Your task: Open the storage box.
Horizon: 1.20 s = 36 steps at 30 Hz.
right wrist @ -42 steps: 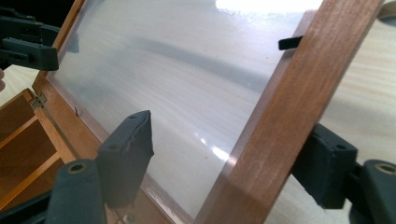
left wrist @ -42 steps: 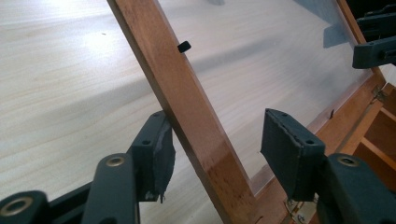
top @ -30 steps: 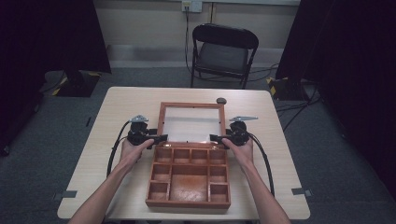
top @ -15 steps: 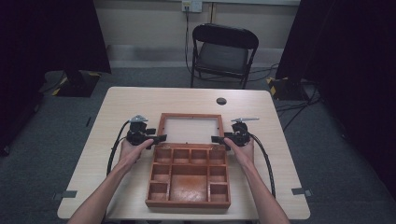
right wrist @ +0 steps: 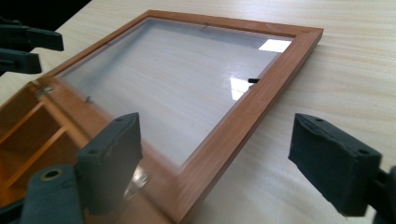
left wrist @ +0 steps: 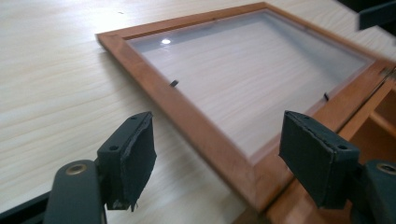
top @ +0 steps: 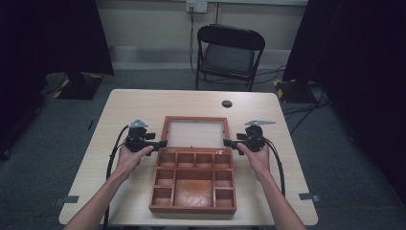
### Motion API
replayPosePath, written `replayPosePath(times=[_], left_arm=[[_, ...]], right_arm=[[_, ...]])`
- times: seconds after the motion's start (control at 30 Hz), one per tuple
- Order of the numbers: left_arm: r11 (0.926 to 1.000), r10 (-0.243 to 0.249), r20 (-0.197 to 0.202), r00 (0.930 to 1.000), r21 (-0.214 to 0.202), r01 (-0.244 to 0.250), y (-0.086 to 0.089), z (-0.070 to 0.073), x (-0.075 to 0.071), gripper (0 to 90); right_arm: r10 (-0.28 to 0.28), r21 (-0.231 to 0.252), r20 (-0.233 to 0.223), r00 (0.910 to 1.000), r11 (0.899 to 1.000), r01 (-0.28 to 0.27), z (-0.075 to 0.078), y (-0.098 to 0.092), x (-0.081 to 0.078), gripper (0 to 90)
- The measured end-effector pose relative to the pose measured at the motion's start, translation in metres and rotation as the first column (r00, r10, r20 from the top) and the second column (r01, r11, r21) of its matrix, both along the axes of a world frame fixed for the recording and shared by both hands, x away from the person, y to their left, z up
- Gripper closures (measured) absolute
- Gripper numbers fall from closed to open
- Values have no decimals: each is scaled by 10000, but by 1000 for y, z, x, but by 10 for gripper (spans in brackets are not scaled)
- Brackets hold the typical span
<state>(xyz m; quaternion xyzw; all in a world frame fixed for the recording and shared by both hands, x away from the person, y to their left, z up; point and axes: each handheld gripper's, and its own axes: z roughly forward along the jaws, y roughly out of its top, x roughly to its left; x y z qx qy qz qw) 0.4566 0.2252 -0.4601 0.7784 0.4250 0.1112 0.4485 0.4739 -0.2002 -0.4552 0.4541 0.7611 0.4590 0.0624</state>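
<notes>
Both sets of fingers stand apart and have just been opening, the left fingers [left wrist: 128, 161] and the right fingers [right wrist: 112, 158] each with a side of the glass lid [top: 195, 133] between them but not pressing on it. That lid lies flat on the surface [top: 143, 103], hinged behind the wooden box [top: 194, 181] with its little compartments.

In the left gripper view the lower edge cuts off the glass lid's [left wrist: 243, 79] near corner. Beyond the lid, a small dark round thing [top: 227, 103] on the desk [top: 143, 103] is too small to identify.
</notes>
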Motion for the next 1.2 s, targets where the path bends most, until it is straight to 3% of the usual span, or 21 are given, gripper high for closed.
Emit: replayPosePath(times=[0.1,0.2,0.27,0.33,0.43,0.5,0.57,0.67,0.8,0.9,0.93,1.0,1.07,1.13,1.2], left_arm=[[9998,189,31,9998,-108,-188,9,3,-8,257],[9996,264,92,9996,118,-265,19,6,-14,258],[9992,350,55,9994,214,-351,28,6,-19,257],[9993,371,-205,9991,58,-370,35,4,-25,243],[9971,496,-111,9987,582,-489,45,-1,-34,218],[9972,545,-141,9984,529,-537,52,-2,-39,204],[9965,604,-109,9981,585,-596,58,-3,-44,189],[9919,893,-174,9958,919,-874,67,-5,-51,190],[9833,1266,-277,9916,1349,-1218,79,-10,-58,189],[9768,1531,-589,9865,1604,-1420,86,-18,-60,188],[9721,1659,-461,9851,1754,-1555,87,-21,-61,189],[9616,1675,-210,9856,2239,-1587,88,-27,-63,193],[9558,1712,-315,9847,2477,-1583,88,-32,-63,193],[9504,1634,-38,9866,2689,-1564,88,-36,-64,179],[9538,1792,160,9837,2424,-1777,88,-39,-65,154]], right_arm=[[-69,-127,285,9996,9999,73,8,-5,-14,159],[-161,242,507,9986,9996,149,17,-13,-28,144],[-341,10,665,9972,9994,341,21,-19,-37,147],[-456,-201,776,9959,9987,473,23,-26,-45,146],[-485,-287,594,9971,9983,503,22,-37,-57,146],[-625,-561,804,9948,9962,671,21,-43,-68,145],[-879,-859,726,9935,9919,940,19,-48,-75,146],[-1379,-1574,822,9870,9762,1495,14,-56,-84,147],[-1880,-1883,590,9804,9624,1959,3,-70,-91,146],[-2160,-2193,209,9762,9516,2153,-11,-79,-94,148],[-2276,-2319,154,9736,9464,2249,-17,-82,-94,148],[-2515,-2827,211,9676,9268,2471,-27,-86,-93,148],[-2707,-3226,120,9626,9102,2600,-34,-89,-91,138],[-2780,-3596,665,9583,8892,2829,-38,-90,-92,125],[-2804,-3449,935,9553,8910,2952,-42,-89,-91,77]])
